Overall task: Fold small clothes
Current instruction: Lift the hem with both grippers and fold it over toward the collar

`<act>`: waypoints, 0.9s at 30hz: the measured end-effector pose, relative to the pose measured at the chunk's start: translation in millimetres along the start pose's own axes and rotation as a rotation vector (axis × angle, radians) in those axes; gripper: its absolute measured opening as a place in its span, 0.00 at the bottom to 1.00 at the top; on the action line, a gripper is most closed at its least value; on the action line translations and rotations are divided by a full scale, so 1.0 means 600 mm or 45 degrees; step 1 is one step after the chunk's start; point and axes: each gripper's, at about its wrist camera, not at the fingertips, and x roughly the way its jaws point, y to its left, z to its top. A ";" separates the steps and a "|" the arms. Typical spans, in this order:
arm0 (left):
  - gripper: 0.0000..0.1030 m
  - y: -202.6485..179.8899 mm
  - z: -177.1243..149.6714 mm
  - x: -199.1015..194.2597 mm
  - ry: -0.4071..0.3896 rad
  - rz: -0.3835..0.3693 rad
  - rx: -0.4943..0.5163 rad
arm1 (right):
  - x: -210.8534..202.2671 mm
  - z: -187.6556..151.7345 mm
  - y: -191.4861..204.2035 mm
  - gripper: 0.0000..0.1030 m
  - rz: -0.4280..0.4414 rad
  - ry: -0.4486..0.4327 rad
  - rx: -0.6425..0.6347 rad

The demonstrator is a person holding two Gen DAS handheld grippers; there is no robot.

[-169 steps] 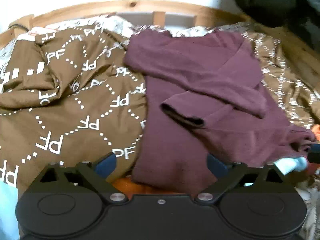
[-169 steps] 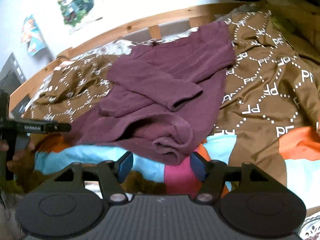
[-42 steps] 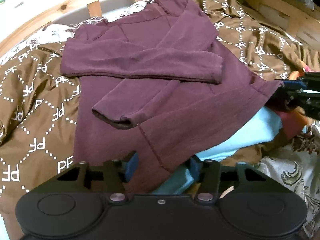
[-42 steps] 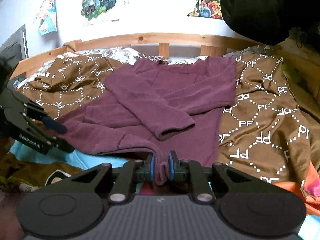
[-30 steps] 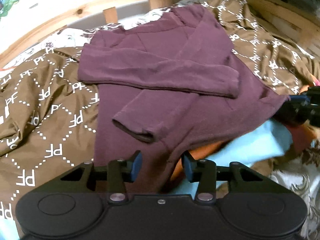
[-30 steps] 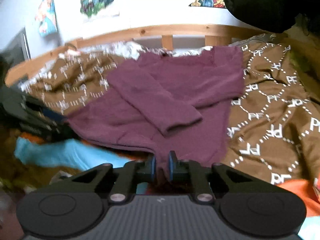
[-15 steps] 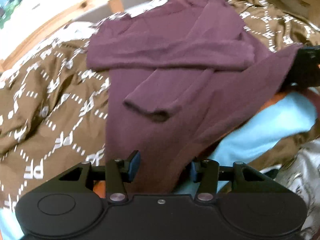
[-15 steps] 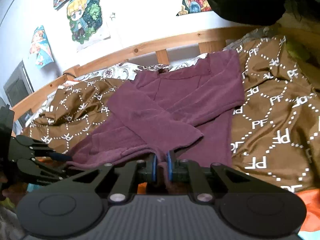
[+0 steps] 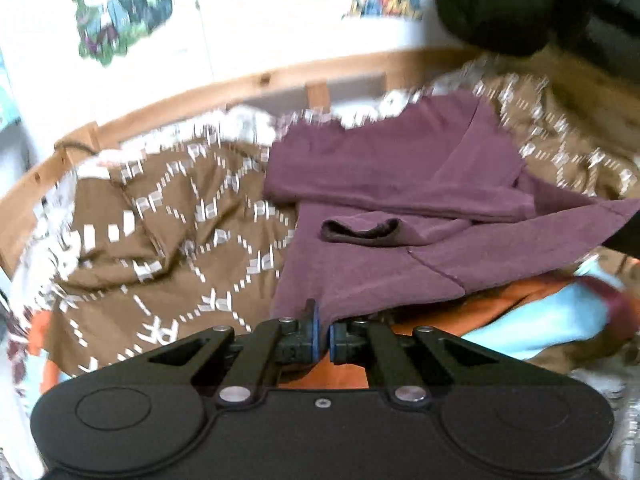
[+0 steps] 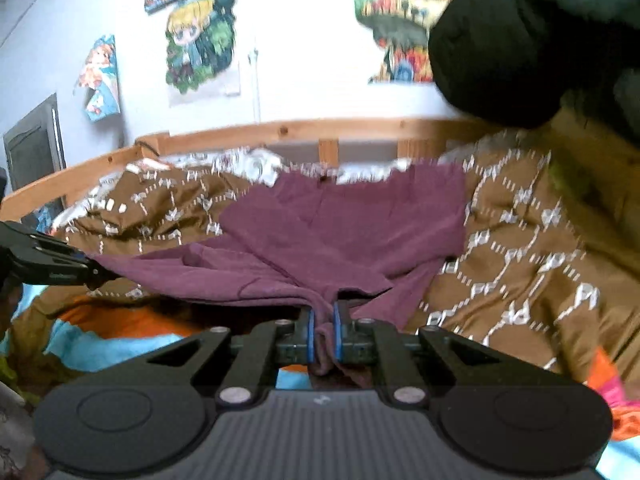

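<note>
From the left wrist view, the left gripper (image 9: 322, 330) has its blue pads pressed together on the hem of the maroon long-sleeved knit top (image 9: 392, 184), which lies across the brown patterned duvet (image 9: 176, 236) on the wooden-framed bed (image 9: 160, 110). One cuff gapes open at about 12 o'clock from the gripper, a detail the other camera does not show clearly.

In the right wrist view, the right gripper (image 10: 322, 330) pinches a bunched hem corner of the same top, and the left gripper shows at 9 o'clock holding the far corner, the hem stretched between them. Only this view shows both grips together. The risk, I judge, is the crossed sleeves sliding out of place, or the thin pinch slipping, if the hem is carried over unevenly.
</note>
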 end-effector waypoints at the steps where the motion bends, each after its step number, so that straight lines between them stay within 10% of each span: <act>1: 0.04 0.001 0.003 -0.020 -0.025 -0.014 0.007 | -0.016 0.006 0.003 0.10 -0.006 -0.022 -0.001; 15: 0.04 0.042 0.030 -0.231 -0.002 -0.262 0.101 | -0.241 0.073 0.061 0.10 0.145 -0.030 0.044; 27: 0.05 -0.005 0.205 -0.006 0.067 -0.053 0.205 | -0.026 0.174 -0.006 0.10 -0.051 -0.046 -0.026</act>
